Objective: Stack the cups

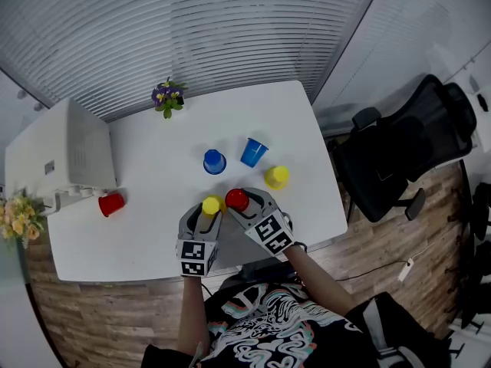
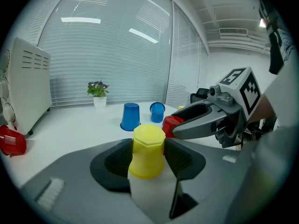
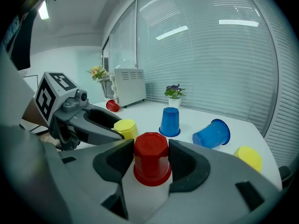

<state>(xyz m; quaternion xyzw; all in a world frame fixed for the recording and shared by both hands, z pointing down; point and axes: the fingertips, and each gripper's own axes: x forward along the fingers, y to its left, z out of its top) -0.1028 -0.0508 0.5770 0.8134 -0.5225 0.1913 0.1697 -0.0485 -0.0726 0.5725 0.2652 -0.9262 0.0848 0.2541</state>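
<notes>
we log left claw (image 2: 148, 146) pinching yellow cup (image 2: 148, 155), right claw (image 3: 151, 154) pinching red cup (image 3: 152, 162); risk: a squeezed cup may slip while nesting.

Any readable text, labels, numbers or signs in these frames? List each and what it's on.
No readable words or numbers.
Left cube, right cube: black-and-white square patterns, no letters.
Label on the heater: too small to read.
Shirt: swirly graphic, no legible words.
Yellow cup, red cup, other cups: plain.
</notes>
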